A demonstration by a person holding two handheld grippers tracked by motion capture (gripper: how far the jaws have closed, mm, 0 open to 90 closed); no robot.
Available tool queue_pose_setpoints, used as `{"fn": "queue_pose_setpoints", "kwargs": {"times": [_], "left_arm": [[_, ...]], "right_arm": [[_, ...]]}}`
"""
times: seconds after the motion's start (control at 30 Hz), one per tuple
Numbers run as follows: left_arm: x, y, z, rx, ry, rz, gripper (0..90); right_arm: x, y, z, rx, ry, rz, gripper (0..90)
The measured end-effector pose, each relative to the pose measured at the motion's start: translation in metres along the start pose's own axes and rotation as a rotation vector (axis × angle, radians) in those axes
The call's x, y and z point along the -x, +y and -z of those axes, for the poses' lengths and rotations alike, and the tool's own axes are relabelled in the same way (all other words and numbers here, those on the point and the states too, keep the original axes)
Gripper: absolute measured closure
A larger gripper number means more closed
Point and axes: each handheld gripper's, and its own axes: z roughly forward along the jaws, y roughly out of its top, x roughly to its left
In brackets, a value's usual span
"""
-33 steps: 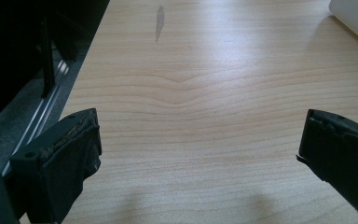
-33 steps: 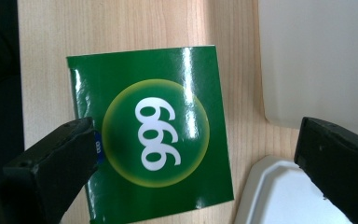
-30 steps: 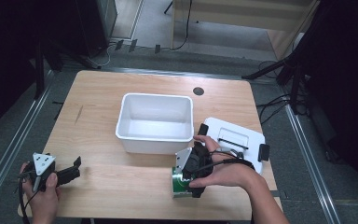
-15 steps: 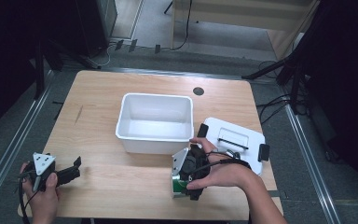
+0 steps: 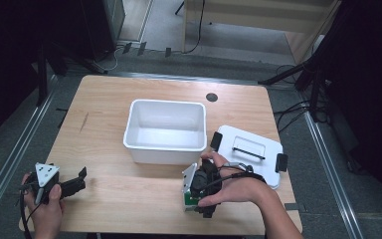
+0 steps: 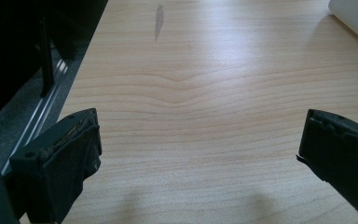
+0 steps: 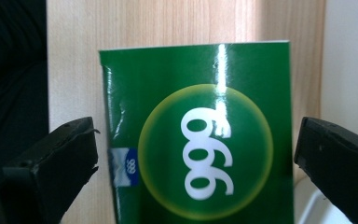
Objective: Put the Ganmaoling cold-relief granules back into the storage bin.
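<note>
A green box point(image 7: 168, 84) with a white "999" in a yellow ring lies on the wooden table point(image 5: 129, 194) near the front edge. My right gripper point(image 7: 198, 137) is open and points down over it, one jaw on each side with a gap to the box. In the high view the right gripper point(image 5: 200, 195) and the hand cover most of the green box point(image 5: 187, 200). My left gripper point(image 5: 78, 182) rests open at the front left corner. In the left gripper view the left gripper point(image 6: 198, 135) has bare wood between its jaws.
A white open bin point(image 5: 164, 130) stands in the middle of the table, just behind the right hand. Its white lid point(image 5: 251, 152) with black clips lies flat at the right. A dark round hole point(image 5: 211, 97) sits near the far edge.
The right hand and its gripper have shifted slightly toward the front edge and settled lower over the green box. The left gripper has not moved.
</note>
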Motion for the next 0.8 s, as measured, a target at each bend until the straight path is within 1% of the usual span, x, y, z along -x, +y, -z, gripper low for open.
{"fn": "queue_pose_setpoints", "kwargs": {"times": [0.07, 0.1, 0.13, 0.17, 0.23, 0.27, 0.4, 0.5, 0.53, 0.57, 0.8], "left_arm": [[0.0, 0.0, 0.0, 0.0, 0.0, 0.0, 0.0], [0.0, 0.0, 0.0, 0.0, -0.001, 0.0, 0.0], [0.0, 0.0, 0.0, 0.0, -0.001, 0.0, 0.0], [0.0, 0.0, 0.0, -0.001, -0.001, 0.0, 0.0], [0.0, 0.0, 0.0, -0.002, -0.001, 0.001, 0.0], [0.0, 0.0, 0.0, -0.001, -0.002, 0.001, 0.0], [0.0, 0.0, 0.0, -0.002, -0.002, 0.001, 0.0], [0.0, 0.0, 0.0, -0.001, -0.001, 0.001, 0.0], [0.0, 0.0, 0.0, -0.002, -0.001, 0.001, 0.0], [0.0, 0.0, 0.0, -0.002, -0.001, 0.001, 0.0], [0.0, 0.0, 0.0, -0.002, -0.001, 0.0, 0.0]], "right_arm": [[0.0, 0.0, -0.005, -0.021, -0.01, 0.001, 0.0], [0.001, 0.0, -0.007, -0.025, -0.017, 0.01, 1.0], [0.0, 0.0, -0.009, -0.029, -0.024, 0.006, 5.1], [0.001, 0.0, -0.01, -0.028, -0.025, 0.011, 7.3], [0.001, 0.0, -0.012, -0.026, -0.008, 0.014, 11.6], [0.001, 0.001, -0.012, -0.022, -0.011, 0.024, 12.1], [0.001, 0.001, -0.008, -0.028, 0.003, 0.023, 14.7], [0.0, 0.002, -0.006, -0.026, -0.016, 0.047, 15.2], [-0.001, 0.002, -0.005, -0.035, -0.023, 0.04, 15.2], [-0.001, 0.002, -0.004, -0.03, -0.018, 0.053, 15.3], [-0.001, 0.005, 0.005, -0.019, 0.006, 0.035, 15.4]]}}
